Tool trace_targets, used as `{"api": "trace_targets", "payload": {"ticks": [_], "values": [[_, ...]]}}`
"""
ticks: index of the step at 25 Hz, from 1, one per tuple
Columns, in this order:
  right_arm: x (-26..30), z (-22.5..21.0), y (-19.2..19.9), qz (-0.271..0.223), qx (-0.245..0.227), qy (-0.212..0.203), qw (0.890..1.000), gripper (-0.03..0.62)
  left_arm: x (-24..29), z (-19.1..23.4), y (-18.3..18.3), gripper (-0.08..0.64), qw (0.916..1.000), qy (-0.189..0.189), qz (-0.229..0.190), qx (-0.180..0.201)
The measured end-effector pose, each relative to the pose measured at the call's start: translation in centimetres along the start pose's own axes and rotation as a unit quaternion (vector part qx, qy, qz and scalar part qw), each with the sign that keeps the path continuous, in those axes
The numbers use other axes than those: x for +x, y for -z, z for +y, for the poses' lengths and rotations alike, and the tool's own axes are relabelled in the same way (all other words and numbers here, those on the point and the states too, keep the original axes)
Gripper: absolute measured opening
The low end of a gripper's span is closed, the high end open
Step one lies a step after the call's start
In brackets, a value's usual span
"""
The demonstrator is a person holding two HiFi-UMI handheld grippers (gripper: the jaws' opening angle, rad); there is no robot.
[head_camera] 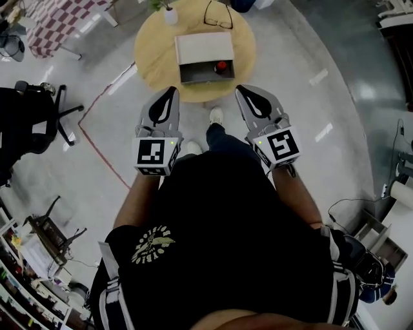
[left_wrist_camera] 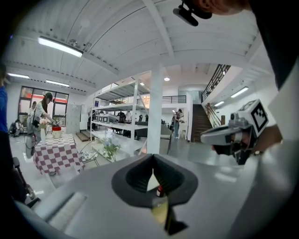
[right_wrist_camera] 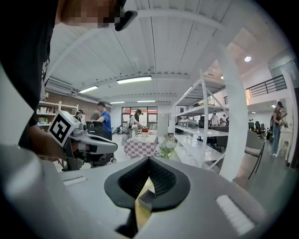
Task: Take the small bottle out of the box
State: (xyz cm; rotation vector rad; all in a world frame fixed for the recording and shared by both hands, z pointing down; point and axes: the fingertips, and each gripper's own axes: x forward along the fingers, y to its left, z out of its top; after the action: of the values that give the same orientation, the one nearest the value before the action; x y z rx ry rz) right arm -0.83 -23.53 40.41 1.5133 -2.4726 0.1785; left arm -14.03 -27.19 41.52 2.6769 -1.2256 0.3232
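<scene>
Holding both tongs in front of my body, I see them side by side and pointing toward the round wooden bench [head_camera: 150,57]. The left tongs [head_camera: 173,90] are closed, their tips together, and nothing is pressed between them. The right tongs [head_camera: 240,89] are closed too, and they also carry nothing. Each one has its marker cube just in front of my hand. Between the two tongs, lower down, my shoe [head_camera: 216,116] stands on the grey floor [head_camera: 310,129].

Both tongs are still apart from the box [head_camera: 204,45], which sits on the bench on the side near to me. It is pale, and the top part looks like a flat light panel. The near part is open and dark inside. The small bottle [head_camera: 221,66] stands in this open part, at its right end, close to the right wall. From above it shows a round red cap with something dark around it. In the left gripper view, I see the bottle tiny through the hollow of the closed tongs, red on top and darker below.

Farther back on the bench lie a pair of glasses [head_camera: 218,16] and a small white vase [head_camera: 170,14] with green leaves. At the far left stands a table with a checkered cloth [head_camera: 61,22].
</scene>
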Motion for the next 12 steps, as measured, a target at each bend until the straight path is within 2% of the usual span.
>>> {"api": "trace_targets", "payload": {"ticks": [6,9,12], "values": [[3.2,-2.1,1.3,0.032,-0.001,-0.020,0.999,0.008,2.5,1.2,1.6,0.000,0.9994,-0.024,0.025,0.002],[5.7,-3.7,1.4,0.026,-0.010,-0.032,0.999,0.009,4.1,2.2,2.1,0.000,0.9987,-0.036,0.035,-0.006],[8.0,-4.8,3.3,0.046,-0.019,-0.049,0.998,0.026,6.0,3.1,3.8,0.000,0.9975,-0.042,0.055,-0.016]]}}
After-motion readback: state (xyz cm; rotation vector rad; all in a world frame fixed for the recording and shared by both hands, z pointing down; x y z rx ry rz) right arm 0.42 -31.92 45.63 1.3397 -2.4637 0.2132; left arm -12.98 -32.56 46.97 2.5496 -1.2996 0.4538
